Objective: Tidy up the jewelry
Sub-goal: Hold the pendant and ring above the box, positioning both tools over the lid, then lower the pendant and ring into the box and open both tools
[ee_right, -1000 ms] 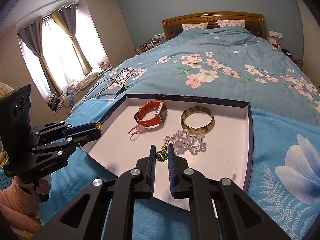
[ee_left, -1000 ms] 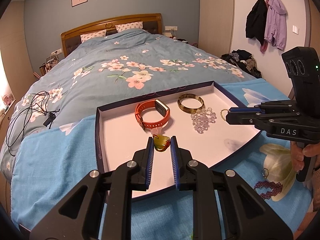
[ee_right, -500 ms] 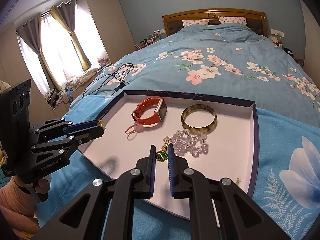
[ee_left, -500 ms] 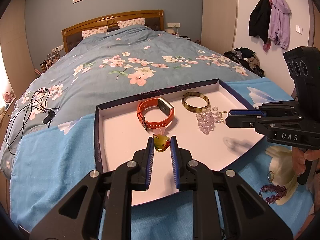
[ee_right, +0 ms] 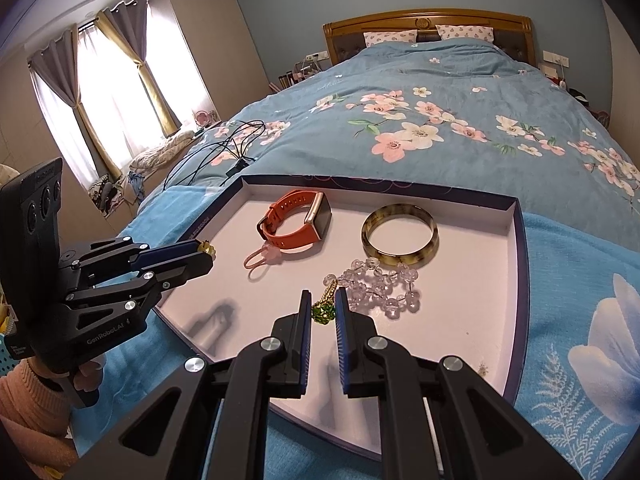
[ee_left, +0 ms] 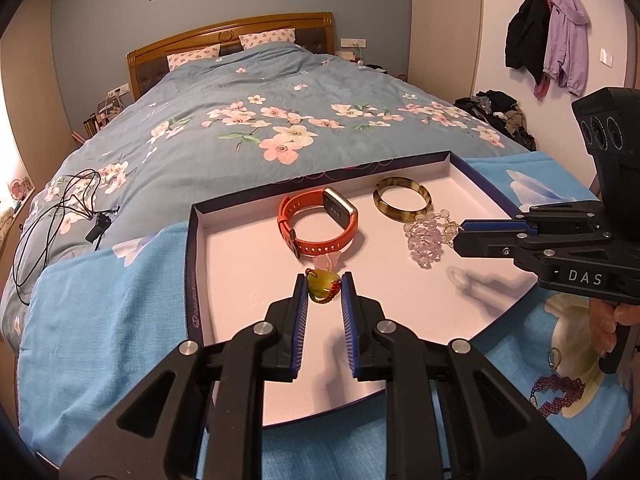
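A shallow white tray with dark blue walls [ee_left: 194, 240] [ee_right: 516, 240] lies on the bed. In it are an orange smartwatch [ee_left: 316, 224] [ee_right: 296, 220], a mottled bangle [ee_left: 402, 199] [ee_right: 400, 236] and a clear bead bracelet [ee_left: 424, 240] [ee_right: 380, 284]. My left gripper [ee_left: 324, 286] [ee_right: 206, 250] is shut on a yellow-green heart pendant [ee_left: 323, 287], held over the tray's near left part. My right gripper [ee_right: 323, 304] [ee_left: 460, 236] is shut on a green gem pendant [ee_right: 323, 310] with a gold chain, beside the bead bracelet.
A purple beaded bracelet [ee_left: 556, 392] and a small ring [ee_left: 554, 358] lie on the blue cloth right of the tray. A pink loop [ee_right: 262, 258] lies in the tray by the watch. Black cables [ee_left: 60, 208] sprawl on the floral quilt at left.
Both grippers have kept their hold and stayed over the tray. The views have drifted slightly, with the tray a little nearer in both.
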